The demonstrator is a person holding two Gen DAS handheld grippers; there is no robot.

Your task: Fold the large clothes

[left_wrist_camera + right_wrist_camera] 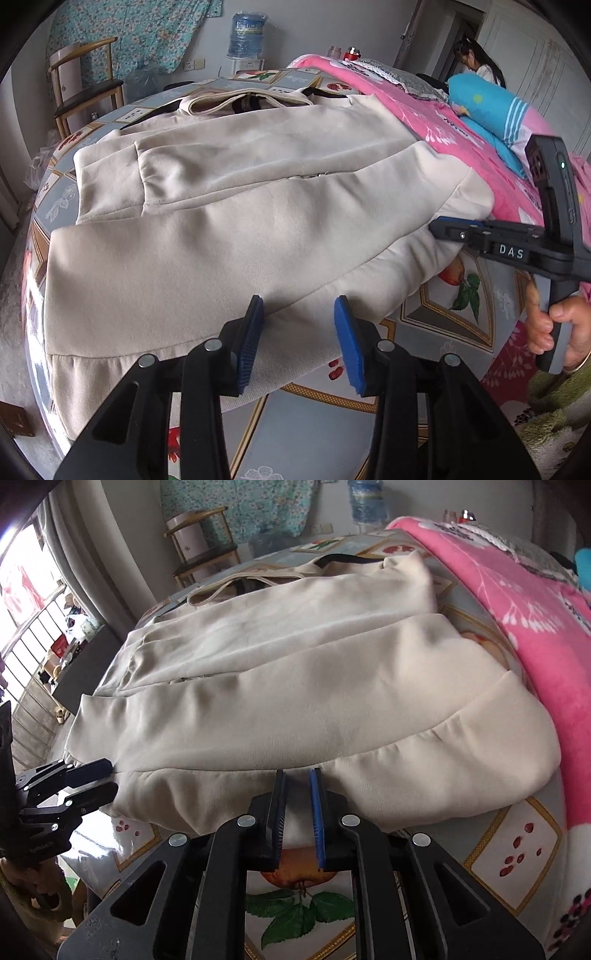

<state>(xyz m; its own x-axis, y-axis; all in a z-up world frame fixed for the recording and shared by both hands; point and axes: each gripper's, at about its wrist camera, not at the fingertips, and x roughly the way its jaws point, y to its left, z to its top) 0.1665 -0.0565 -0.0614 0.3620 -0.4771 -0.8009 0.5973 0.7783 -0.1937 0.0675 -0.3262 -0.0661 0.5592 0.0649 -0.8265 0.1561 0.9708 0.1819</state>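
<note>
Nearest, left gripper spread over the bottom hem of the cream garment, pads straddling the edge but apparently not yet pressing. Right gripper narrowed onto the same hem further along, seemingly nipping a fold of it, though pad contact hard to confirm. Both set at the hem, probably to lift it toward the collar. Garment flat on the fruit-print tablecloth, sides already folded inward. Beyond, pink blanket.
</note>
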